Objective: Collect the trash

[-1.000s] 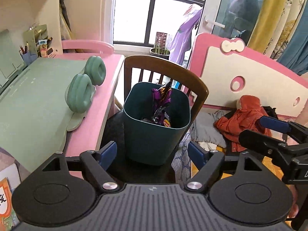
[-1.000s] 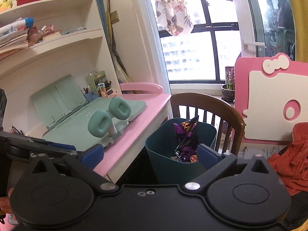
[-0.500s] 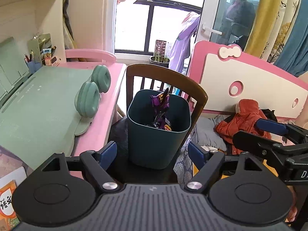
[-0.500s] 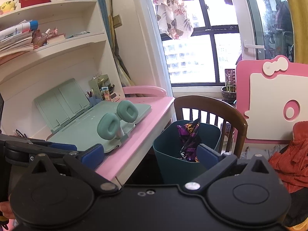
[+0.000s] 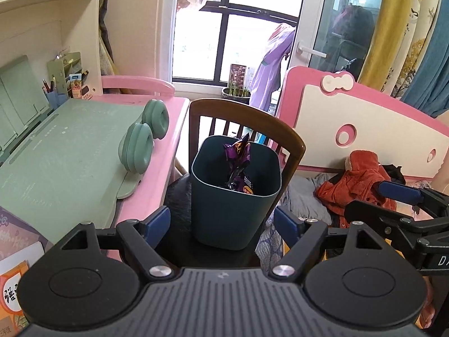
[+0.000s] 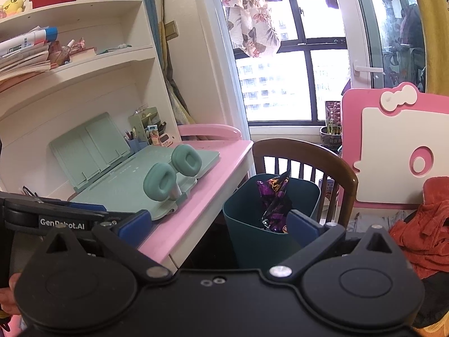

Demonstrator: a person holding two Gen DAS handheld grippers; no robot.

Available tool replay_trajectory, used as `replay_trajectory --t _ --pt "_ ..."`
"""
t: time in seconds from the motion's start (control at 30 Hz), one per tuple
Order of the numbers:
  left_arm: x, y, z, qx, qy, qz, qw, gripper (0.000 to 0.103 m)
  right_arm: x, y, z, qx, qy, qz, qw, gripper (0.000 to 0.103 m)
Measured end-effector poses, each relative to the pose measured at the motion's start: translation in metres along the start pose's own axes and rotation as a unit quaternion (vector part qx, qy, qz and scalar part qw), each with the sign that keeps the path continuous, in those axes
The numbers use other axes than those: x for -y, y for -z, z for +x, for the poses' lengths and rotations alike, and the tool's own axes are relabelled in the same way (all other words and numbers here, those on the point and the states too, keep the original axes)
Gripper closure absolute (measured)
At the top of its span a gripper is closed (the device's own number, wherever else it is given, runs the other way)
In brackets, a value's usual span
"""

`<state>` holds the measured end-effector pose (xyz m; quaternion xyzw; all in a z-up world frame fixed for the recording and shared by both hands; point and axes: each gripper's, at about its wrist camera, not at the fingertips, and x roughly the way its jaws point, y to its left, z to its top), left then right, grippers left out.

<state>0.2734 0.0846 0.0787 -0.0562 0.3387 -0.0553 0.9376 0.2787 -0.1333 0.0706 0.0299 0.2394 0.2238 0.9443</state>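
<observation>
On the wooden chair beside the pink bench, a teal bin already holds a purple snack wrapper. Left claw and right claw both gape wide, empty; next probably calls for finding more trash.

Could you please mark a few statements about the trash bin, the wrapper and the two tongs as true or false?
1. The trash bin stands on the wooden chair. True.
2. A purple wrapper sticks up inside the bin. True.
3. The left tongs grip the wrapper. False: they are open and empty.
4. The bin sits on the pink desk. False: it is beside the desk.
5. The right tongs are open. True.
</observation>
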Motion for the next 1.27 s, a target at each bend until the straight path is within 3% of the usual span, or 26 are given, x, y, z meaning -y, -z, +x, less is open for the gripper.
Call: replay_trajectory --t 0.2,1.27 --pt "0.003 0.002 -0.009 0.019 -0.012 0.007 0.9997 0.022 -0.003 0.002 -0.005 0.005 0.009 -0.002 1.000 0.000" --pt "0.009 0.017 -0.036 0.037 0.016 0.021 0.9989 0.022 -0.013 0.011 -0.015 0.014 0.055 0.000 0.998 0.000"
